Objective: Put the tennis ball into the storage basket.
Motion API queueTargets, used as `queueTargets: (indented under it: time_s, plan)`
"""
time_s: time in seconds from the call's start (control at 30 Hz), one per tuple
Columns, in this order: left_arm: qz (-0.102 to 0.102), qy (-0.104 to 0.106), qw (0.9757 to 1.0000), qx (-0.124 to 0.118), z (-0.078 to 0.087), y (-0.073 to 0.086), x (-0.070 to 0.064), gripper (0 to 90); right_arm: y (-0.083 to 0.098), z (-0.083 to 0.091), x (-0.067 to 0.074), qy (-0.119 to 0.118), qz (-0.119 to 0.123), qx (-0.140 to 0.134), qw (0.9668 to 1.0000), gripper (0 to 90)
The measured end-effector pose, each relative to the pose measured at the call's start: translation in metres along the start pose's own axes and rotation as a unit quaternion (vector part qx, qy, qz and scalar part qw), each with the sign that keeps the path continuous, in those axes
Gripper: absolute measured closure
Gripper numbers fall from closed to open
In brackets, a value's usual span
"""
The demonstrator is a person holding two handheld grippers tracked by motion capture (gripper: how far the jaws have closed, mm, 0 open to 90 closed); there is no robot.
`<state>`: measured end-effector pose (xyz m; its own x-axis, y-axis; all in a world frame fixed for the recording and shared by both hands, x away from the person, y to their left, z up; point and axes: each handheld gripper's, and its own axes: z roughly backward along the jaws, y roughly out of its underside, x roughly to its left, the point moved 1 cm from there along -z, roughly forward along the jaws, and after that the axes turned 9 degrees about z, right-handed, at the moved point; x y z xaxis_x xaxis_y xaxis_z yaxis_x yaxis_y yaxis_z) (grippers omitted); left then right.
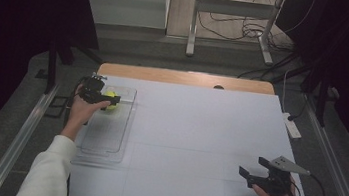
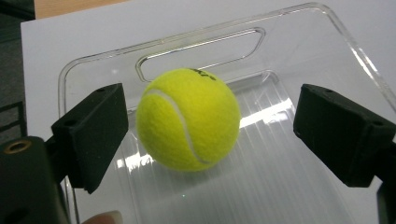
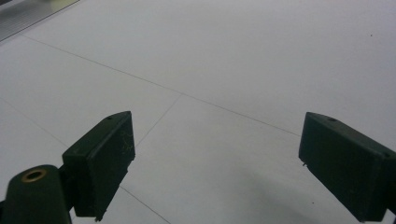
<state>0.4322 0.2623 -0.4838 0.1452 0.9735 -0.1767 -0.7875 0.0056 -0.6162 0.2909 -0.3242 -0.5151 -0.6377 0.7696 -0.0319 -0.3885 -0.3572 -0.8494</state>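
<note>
A yellow tennis ball (image 2: 187, 119) lies at the far end of a clear plastic tray (image 2: 201, 39), just below its handle slot. My left gripper (image 2: 215, 121) is open around the ball: the left pad sits close beside it and the right pad stands well off. In the high view the ball (image 1: 111, 95) shows at the left gripper (image 1: 111, 101), over the tray (image 1: 107, 140) at the table's left side. My right gripper (image 1: 251, 166) hovers open near the front right of the white table (image 1: 198, 131). Nothing lies between the right gripper (image 3: 215, 149) jaws except bare table surface.
The tray runs along the table's left edge. A white object (image 1: 292, 126) lies at the right edge. Beyond the table stand a metal frame (image 1: 232, 19), floor cables and dark curtains on both sides.
</note>
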Motion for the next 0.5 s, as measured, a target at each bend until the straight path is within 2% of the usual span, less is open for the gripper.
queueTargets:
  time_s: [0.23, 0.5]
  plan:
    - [-0.006, 0.023, 0.9997, -0.011, 0.006, 0.003, 0.000, 11.5, 0.000, 0.000, 0.000, 0.000, 0.000, 0.000, 1.0000, 11.0]
    - [-0.017, 0.056, 0.9979, -0.028, 0.014, 0.008, -0.006, 11.7, 0.000, -0.002, 0.000, -0.004, -0.001, -0.001, 1.0000, 11.1]
